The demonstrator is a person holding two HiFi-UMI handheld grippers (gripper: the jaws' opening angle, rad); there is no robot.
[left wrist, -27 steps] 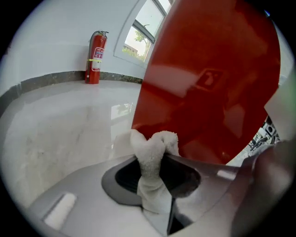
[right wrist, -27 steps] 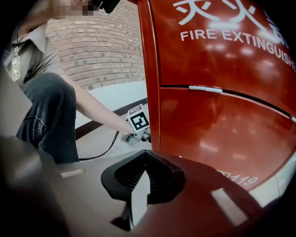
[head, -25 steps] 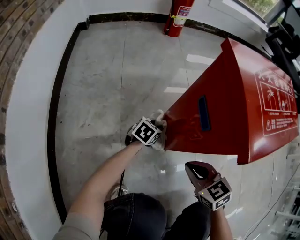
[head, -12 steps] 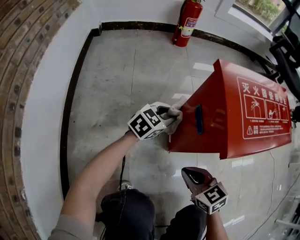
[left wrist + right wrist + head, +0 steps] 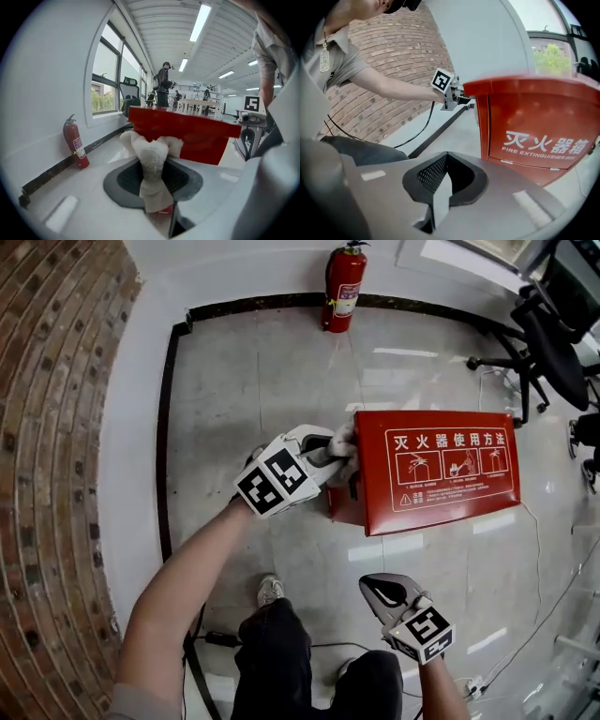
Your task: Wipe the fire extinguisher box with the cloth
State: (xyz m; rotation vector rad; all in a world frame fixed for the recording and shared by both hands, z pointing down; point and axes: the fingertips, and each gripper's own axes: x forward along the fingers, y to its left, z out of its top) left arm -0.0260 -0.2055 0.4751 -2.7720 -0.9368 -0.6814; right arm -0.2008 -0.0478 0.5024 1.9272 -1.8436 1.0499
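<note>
The red fire extinguisher box (image 5: pixel 441 470) stands on the pale floor, its labelled front showing white characters. My left gripper (image 5: pixel 328 456) is shut on a white cloth (image 5: pixel 345 441), which presses against the box's upper left corner. In the left gripper view the cloth (image 5: pixel 151 157) bunches out from between the jaws of the left gripper (image 5: pixel 152 176), with the box (image 5: pixel 192 133) just beyond. My right gripper (image 5: pixel 380 591) hangs shut and empty, below the box and apart from it. In its own view the right gripper (image 5: pixel 443 180) faces the box front (image 5: pixel 539 129) and the left gripper (image 5: pixel 457 97).
A red fire extinguisher (image 5: pixel 343 285) stands against the far wall. A brick wall (image 5: pixel 56 427) runs along the left. An office chair (image 5: pixel 548 338) is at the upper right. Cables (image 5: pixel 553 549) trail across the floor on the right. A person (image 5: pixel 163 84) stands far off.
The left gripper has carried the cloth up from the box's lower left edge to its upper left corner. The box now looks smaller and squarer in the head view. The right gripper barely moved.
</note>
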